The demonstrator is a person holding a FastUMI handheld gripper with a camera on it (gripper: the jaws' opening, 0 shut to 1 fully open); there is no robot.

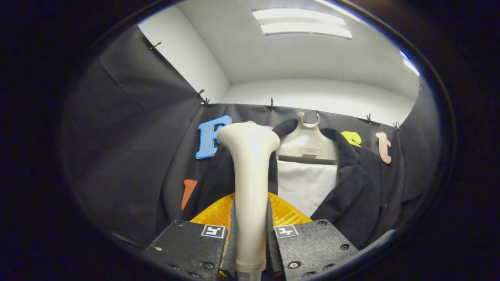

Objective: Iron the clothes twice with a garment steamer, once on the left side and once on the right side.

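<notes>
My gripper (250, 228) is shut on the cream handle of the garment steamer (250, 175), which stands upright between the fingers and widens into a head near its top. Beyond it a dark jacket (359, 187) hangs open on a pale hanger board (307, 146), with a white panel (304, 187) showing between the jacket's two front sides. The steamer head sits in front of the jacket's left shoulder. The steamer hides part of the jacket's left front.
An orange ribbed piece (287, 212) shows just behind the fingers on both sides of the handle. Black cloth (125, 148) walls the booth at the left and back. A white wall and ceiling lights (302, 23) are above.
</notes>
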